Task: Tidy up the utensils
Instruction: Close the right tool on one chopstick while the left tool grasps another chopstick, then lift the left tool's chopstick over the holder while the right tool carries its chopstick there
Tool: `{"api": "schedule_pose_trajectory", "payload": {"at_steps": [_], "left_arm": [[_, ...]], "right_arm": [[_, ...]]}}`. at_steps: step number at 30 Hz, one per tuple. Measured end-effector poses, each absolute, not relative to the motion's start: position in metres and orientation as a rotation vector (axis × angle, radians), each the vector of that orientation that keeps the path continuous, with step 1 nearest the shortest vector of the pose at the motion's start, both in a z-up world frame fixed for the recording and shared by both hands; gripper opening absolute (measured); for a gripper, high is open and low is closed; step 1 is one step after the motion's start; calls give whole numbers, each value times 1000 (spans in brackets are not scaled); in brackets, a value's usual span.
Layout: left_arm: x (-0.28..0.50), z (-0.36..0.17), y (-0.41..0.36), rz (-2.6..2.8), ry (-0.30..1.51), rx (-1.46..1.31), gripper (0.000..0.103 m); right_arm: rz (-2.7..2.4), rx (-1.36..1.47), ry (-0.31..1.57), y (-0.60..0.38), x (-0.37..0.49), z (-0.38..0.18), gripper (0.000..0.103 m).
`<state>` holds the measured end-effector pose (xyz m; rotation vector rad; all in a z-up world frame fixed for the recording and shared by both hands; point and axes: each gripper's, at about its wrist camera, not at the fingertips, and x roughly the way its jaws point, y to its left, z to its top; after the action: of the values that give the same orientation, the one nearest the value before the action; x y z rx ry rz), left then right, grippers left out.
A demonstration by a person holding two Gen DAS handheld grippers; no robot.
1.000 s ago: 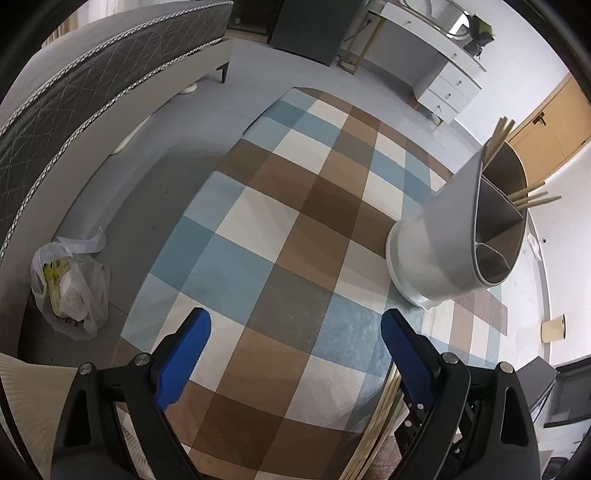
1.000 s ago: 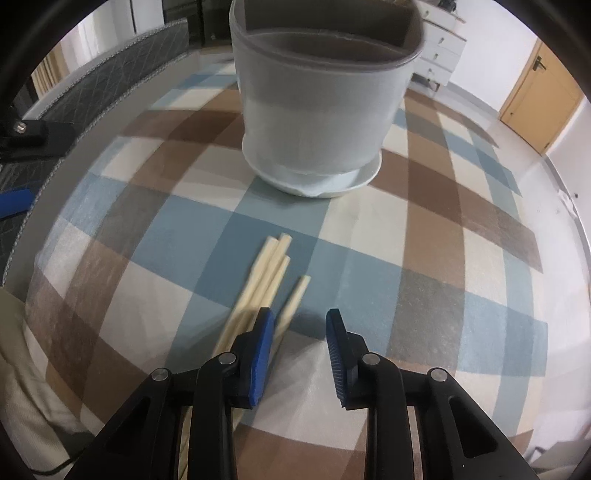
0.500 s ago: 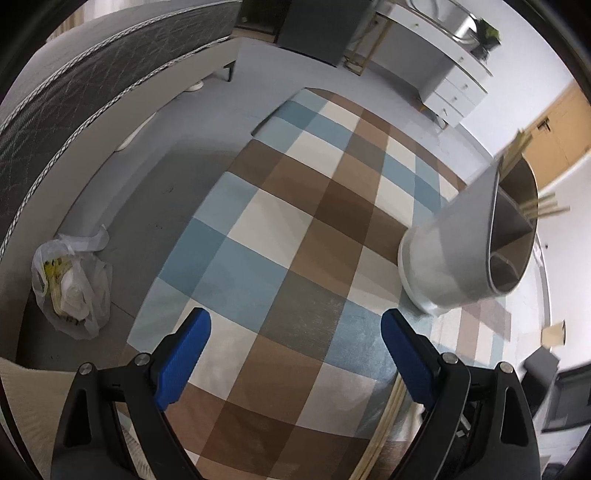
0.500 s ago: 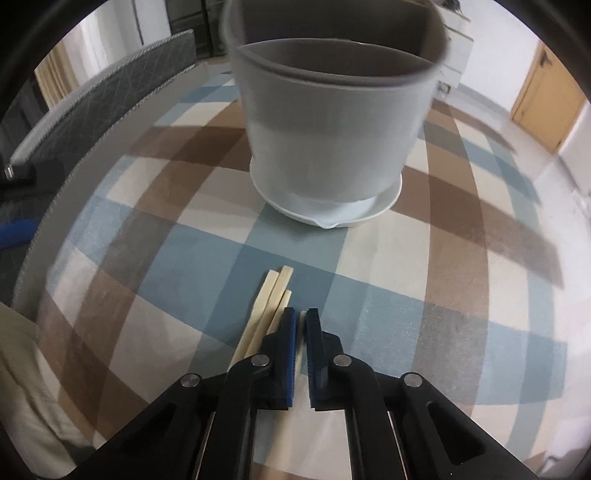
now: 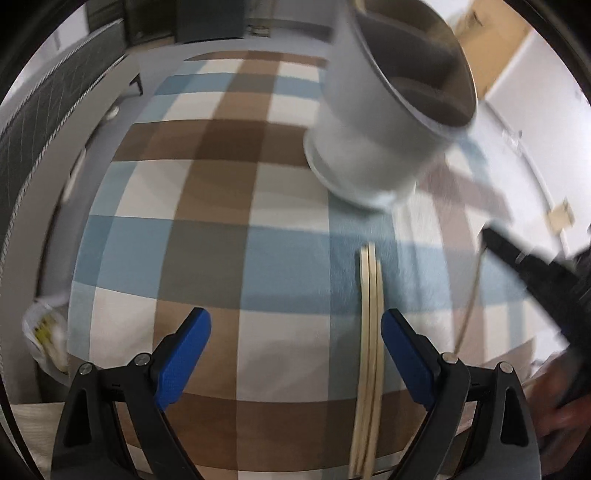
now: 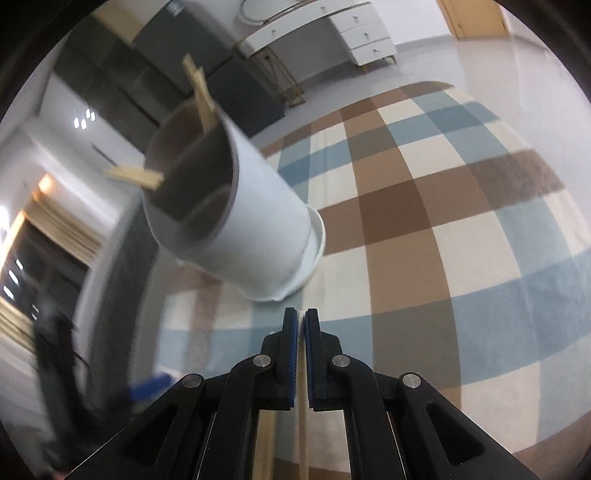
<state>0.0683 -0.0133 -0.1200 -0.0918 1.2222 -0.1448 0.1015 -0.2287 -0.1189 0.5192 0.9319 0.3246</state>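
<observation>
Checked cloth [image 5: 207,236] in blue, brown and cream, spread over a bed-like surface; grey floor and white drawers [image 6: 365,33] beyond. White holder [image 6: 255,236] upright on cloth, divided inside, chopsticks already standing in two compartments, tips [image 6: 201,96] poking above rim. Loose chopsticks [image 5: 369,332] flat on cloth just short of holder, side by side, tips toward it. Left gripper [image 5: 295,354] above them, fingers wide, nothing between; stick bundle close to inner face of one finger, probably lining up for a pick. Right gripper [image 6: 302,332] near holder base, fingers pinched narrow on one chopstick [image 6: 303,435], shaft running back under gripper. Likely lifted clear of cloth for carrying to holder. Next: tip stick upright over an open compartment. Risk: thin stick pivoting in pinch. Both views motion-blurred.
</observation>
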Motion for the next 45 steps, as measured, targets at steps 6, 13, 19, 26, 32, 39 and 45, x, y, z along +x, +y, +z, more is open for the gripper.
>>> {"api": "schedule_pose_trajectory", "payload": {"at_steps": [6,13,19,26,32,39,45], "left_arm": [[60,-133,-33,-119,1264,26,91],[57,-141,-33,-68,1305,72,91],[57,-142,-29,-46,1308,61,91],[63,-146,-40,-35,1305,105,92],[73,-145,-40,-29,1307,77,90],[92,-137,-60,-134,1254,90,46],[112,-136,-73,-152,1229,83,24]], "right_arm": [[326,574,903,-242,100,-113,3],[322,627,871,-251,93,-108,3],[318,619,847,-252,90,-101,3],[298,612,849,-253,90,-101,3],[291,615,846,-255,90,-100,3],[286,617,844,-256,90,-101,3],[284,604,843,-257,91,-101,3]]}}
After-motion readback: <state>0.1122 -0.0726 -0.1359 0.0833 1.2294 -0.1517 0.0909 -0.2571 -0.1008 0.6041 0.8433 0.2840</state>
